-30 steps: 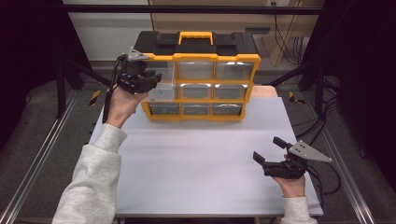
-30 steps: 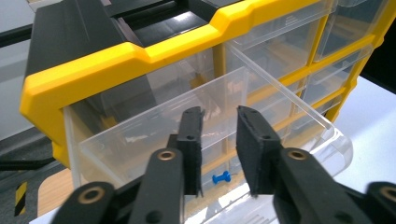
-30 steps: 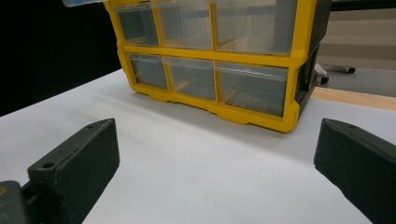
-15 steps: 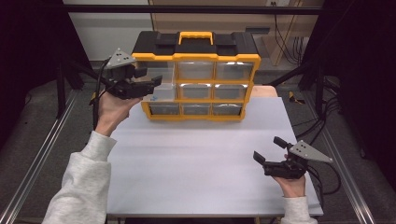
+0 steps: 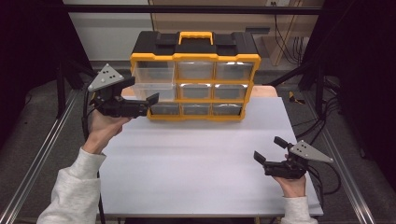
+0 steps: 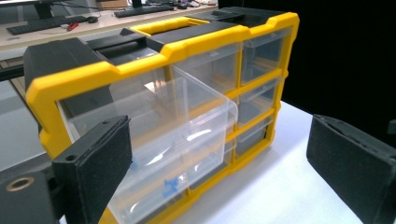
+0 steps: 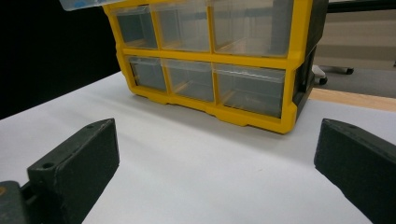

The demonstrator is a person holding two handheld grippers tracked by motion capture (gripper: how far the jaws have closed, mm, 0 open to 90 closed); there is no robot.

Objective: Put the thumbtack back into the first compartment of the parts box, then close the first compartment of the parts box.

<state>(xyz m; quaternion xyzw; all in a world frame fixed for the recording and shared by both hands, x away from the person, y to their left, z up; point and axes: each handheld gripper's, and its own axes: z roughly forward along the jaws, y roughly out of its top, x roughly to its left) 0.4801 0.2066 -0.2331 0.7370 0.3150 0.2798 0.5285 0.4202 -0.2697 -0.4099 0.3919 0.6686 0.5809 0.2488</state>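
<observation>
At the organizer's [image 5: 196, 79] far left, the top drawer [image 5: 150, 81] stands pulled out. My left gripper [image 5: 140, 99], jaws just opened off it, hangs empty beside it. The right gripper [image 5: 271, 151], open, waits near right; next likely comes reaching into the drawer.

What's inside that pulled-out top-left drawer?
The clear drawer looks empty through its walls. Small blue bits show lower down, possibly in the drawer beneath. Its rear stays hidden inside the yellow organizer.

- The drawer cabinet [image 5: 196, 79] stands at the back of the tabletop [image 5: 187, 163].
- Its top-left drawer [image 5: 152, 77] sticks out forward.
- The left gripper [image 5: 140, 100] is just left of that drawer.
- The right gripper [image 5: 271, 151] is well apart, at the front right.
</observation>
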